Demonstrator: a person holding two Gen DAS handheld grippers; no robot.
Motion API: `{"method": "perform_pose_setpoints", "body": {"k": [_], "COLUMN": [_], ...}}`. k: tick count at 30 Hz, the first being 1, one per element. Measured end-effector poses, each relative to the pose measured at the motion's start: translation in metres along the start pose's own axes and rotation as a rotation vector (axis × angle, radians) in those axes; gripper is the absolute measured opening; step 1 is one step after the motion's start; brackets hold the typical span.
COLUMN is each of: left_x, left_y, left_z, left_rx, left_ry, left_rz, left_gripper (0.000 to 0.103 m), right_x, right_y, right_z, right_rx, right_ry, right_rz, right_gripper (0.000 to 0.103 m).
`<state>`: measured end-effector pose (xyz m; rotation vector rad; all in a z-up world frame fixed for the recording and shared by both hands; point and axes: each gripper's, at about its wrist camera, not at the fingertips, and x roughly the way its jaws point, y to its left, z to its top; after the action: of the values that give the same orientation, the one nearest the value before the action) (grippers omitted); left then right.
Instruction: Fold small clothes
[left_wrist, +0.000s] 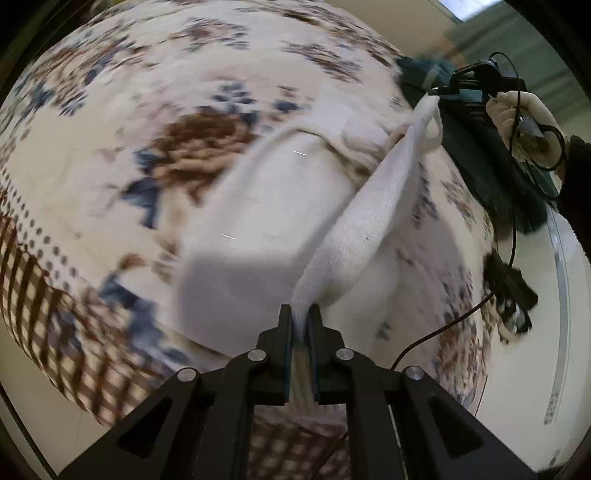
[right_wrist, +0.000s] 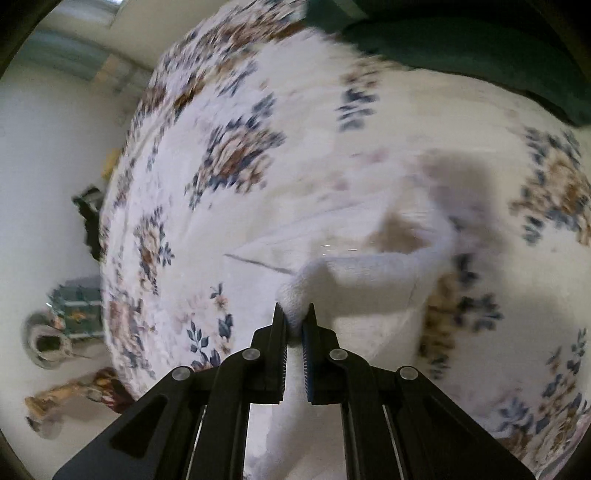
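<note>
Floral bedspread (left_wrist: 155, 110), dark green cloth (left_wrist: 480, 147) beside white garment (left_wrist: 369, 206)

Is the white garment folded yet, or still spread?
Neither: mid-lift. The white garment is stretched between left gripper and right gripper, above the floral cover.

The sock (left_wrist: 354, 221) in the black left gripper (left_wrist: 300, 314) is white. Under it the blanket (left_wrist: 110, 110) is cream with brown and blue flowers and a brown checked edge. Past the black right gripper (right_wrist: 294, 314) lies a dark green cloth (right_wrist: 461, 55).
</note>
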<state>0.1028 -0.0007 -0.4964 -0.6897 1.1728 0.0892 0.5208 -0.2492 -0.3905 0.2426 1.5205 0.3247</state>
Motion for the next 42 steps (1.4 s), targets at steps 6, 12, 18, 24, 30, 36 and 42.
{"method": "perform_pose_setpoints", "body": {"k": [6,12,18,24,30,36,42], "left_x": [0.033,0.035,0.025,0.053,0.076,0.093,0.099], "left_y": [0.083,0.148,0.147,0.103,0.083,0.064,0.046], "left_z": [0.021,0.017,0.026,0.038,0.041,0.042,0.038], "left_rx": [-0.147,-0.309,-0.236,-0.054,0.002,0.081,0.181], "left_ry": [0.094,0.151,0.162,0.225,0.289,0.353,0.363], "left_rz": [-0.118,-0.083,-0.093,-0.048,0.017,0.084,0.111], "left_gripper": [0.01,0.029,0.054,0.054,0.054,0.054,0.01], "right_x": [0.101,0.17,0.16,0.103,0.128,0.15,0.114], "right_y": [0.106,0.128,0.094,0.013,-0.095,-0.114,-0.11], "right_z": [0.01,0.017,-0.007,-0.134,-0.308,-0.387,-0.429], "right_rx": [-0.136,-0.146,0.004,0.08,0.414,0.531,0.516], "right_ry": [0.058,0.088,0.182,0.202,0.374,0.284,0.201], "right_rz": [-0.176,-0.298,-0.129,-0.107,-0.006,0.137,0.051], "right_gripper": [0.007,0.009,0.034,0.034,0.041,0.006,0.005]}}
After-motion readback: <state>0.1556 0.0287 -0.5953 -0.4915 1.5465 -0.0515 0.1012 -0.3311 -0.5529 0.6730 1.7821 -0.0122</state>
